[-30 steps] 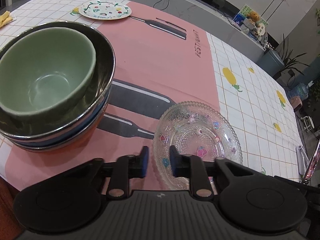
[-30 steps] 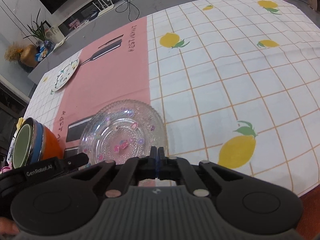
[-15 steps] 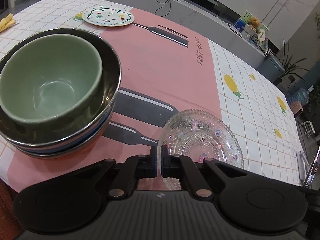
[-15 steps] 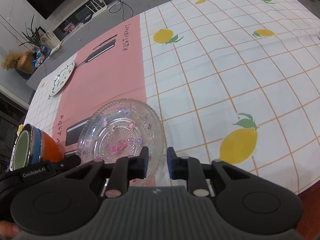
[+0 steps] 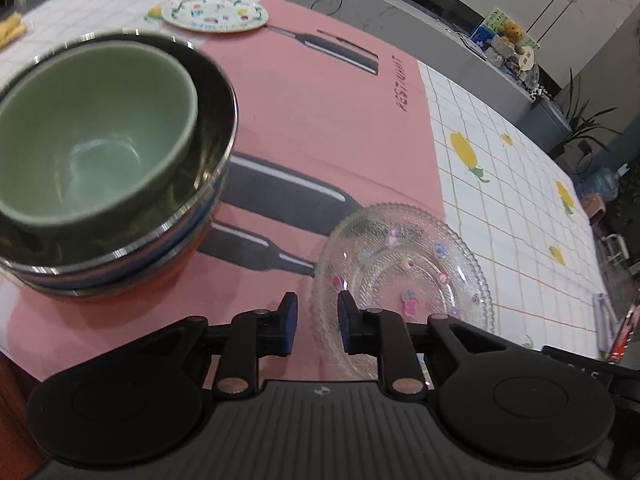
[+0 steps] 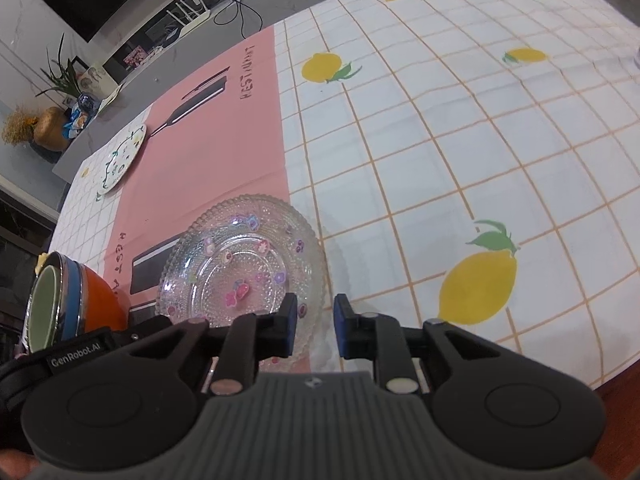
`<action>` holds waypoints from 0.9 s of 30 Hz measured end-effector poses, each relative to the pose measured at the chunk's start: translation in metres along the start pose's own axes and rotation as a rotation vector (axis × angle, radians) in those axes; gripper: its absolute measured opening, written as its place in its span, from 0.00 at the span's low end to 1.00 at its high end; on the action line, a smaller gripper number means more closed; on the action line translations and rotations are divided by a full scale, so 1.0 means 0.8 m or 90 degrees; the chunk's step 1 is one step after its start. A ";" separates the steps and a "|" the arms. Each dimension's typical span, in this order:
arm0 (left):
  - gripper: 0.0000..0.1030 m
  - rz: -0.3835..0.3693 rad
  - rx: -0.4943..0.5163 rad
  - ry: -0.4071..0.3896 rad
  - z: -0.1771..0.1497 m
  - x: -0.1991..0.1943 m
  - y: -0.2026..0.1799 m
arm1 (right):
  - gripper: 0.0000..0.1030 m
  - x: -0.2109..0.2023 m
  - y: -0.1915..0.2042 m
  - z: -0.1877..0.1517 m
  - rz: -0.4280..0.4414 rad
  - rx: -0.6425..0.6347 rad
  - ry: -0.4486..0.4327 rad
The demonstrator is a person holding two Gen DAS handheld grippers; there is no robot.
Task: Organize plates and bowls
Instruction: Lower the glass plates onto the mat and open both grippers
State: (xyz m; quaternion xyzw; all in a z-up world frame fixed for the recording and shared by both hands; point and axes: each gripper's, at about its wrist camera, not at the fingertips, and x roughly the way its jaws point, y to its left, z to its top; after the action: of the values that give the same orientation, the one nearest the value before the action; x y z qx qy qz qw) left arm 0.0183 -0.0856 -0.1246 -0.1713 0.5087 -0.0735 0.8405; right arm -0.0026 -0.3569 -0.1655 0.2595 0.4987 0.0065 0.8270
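A clear glass plate [image 5: 404,264] with small coloured flowers lies on the pink mat, just ahead of both grippers. My left gripper [image 5: 316,320] straddles its left rim; the jaws are opening and the pads do not press on the glass. My right gripper [image 6: 316,324] stands with its jaws apart over the right rim of the glass plate [image 6: 244,264], not touching it. To the left is a stack of bowls: a green bowl [image 5: 92,132] inside a steel bowl [image 5: 212,120], on blue and orange ones. A painted white plate [image 5: 216,12] lies far back.
The tablecloth [image 6: 460,140] is white, checked, with printed lemons, and stretches to the right. The table's front edge runs just below both grippers. The bowl stack [image 6: 80,304] stands close to the left gripper's side. A grey counter with cables and plants lies beyond the table.
The left jaws stood apart, closed to almost touching, and now stand apart again. The right jaws went from shut to apart. Neither hand has shifted noticeably; the plate lies where it was.
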 end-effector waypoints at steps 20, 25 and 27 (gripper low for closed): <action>0.14 0.021 0.047 -0.019 0.007 0.007 -0.019 | 0.11 0.011 0.004 0.019 -0.013 0.000 -0.005; 0.15 0.055 0.105 -0.053 0.011 -0.014 -0.035 | 0.34 0.000 0.013 0.018 -0.025 -0.025 -0.022; 0.16 0.048 0.128 -0.069 0.017 -0.030 -0.041 | 0.34 -0.010 0.022 0.019 -0.032 -0.049 -0.035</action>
State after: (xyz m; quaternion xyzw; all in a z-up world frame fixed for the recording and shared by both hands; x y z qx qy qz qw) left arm 0.0205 -0.1061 -0.0874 -0.0703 0.4587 -0.0831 0.8819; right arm 0.0106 -0.3503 -0.1455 0.2148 0.4812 -0.0021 0.8499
